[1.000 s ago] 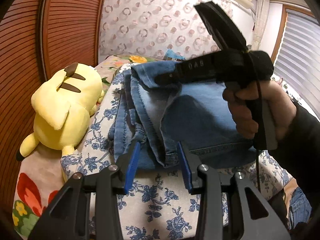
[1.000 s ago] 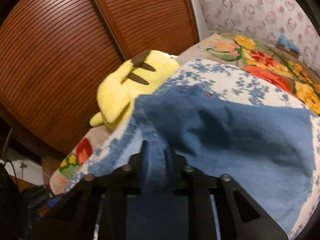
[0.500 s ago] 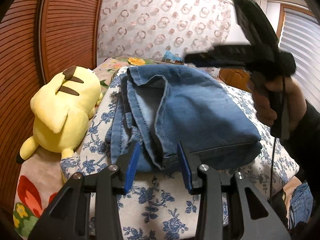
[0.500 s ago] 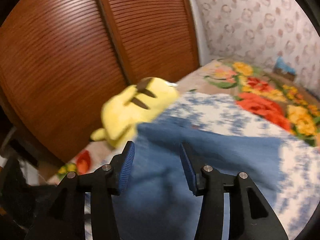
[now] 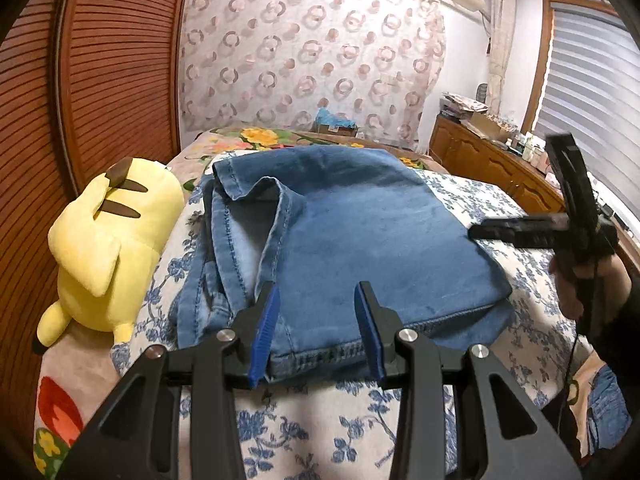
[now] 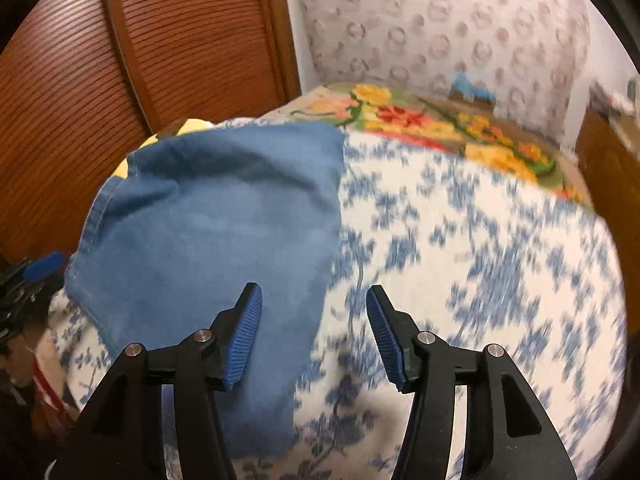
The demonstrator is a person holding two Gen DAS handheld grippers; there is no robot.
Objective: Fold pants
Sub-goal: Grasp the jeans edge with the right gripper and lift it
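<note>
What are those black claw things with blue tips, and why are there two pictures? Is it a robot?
No robot: a person holds a pinching tool in each hand, and each tool carries its own camera. One picture looks past the left gripper, the other past the right gripper. You can even see the right hand from the left camera. Folded blue jeans lie on a flowery bed cover, beside a yellow plush toy. Neither tool holds anything; the right one's jaws are opening.
</note>
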